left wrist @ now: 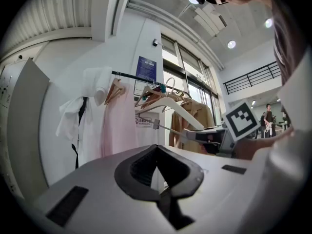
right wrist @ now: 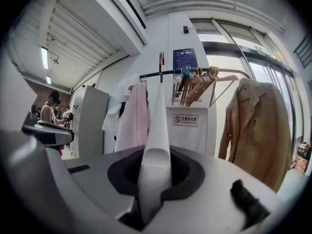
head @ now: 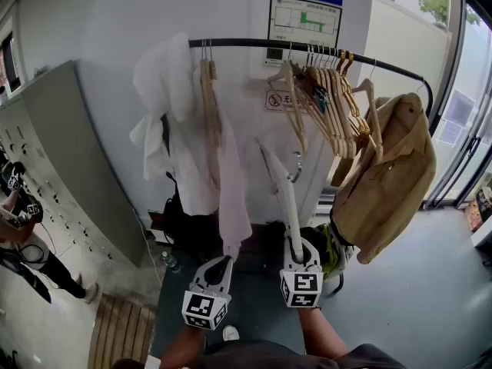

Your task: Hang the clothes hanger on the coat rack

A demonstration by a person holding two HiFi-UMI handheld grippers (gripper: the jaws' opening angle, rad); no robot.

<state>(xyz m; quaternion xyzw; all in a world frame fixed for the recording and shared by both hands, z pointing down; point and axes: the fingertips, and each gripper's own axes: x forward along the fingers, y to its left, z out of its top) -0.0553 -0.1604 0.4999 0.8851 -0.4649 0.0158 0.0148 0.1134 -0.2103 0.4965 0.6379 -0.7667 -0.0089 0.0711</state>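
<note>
My right gripper (head: 295,254) (right wrist: 156,179) is shut on one arm of a white plastic hanger (head: 280,191) (right wrist: 158,130). The hanger stands up from the jaws, and its metal hook (head: 296,167) is below the black rail (head: 254,43) of the coat rack. From the left gripper view the white hanger (left wrist: 170,104) shows in front of the rail (left wrist: 126,75). My left gripper (head: 221,264) (left wrist: 157,179) is beside it, just under the hem of a pink garment (head: 231,183). Its jaws look shut with nothing between them.
On the rail hang a white shirt (head: 165,106), wooden hangers (head: 330,98) and a tan jacket (head: 388,175). Grey lockers (head: 61,152) and a person (head: 23,229) are at the left. A wooden pallet (head: 119,329) lies on the floor and glass doors (head: 469,114) stand at the right.
</note>
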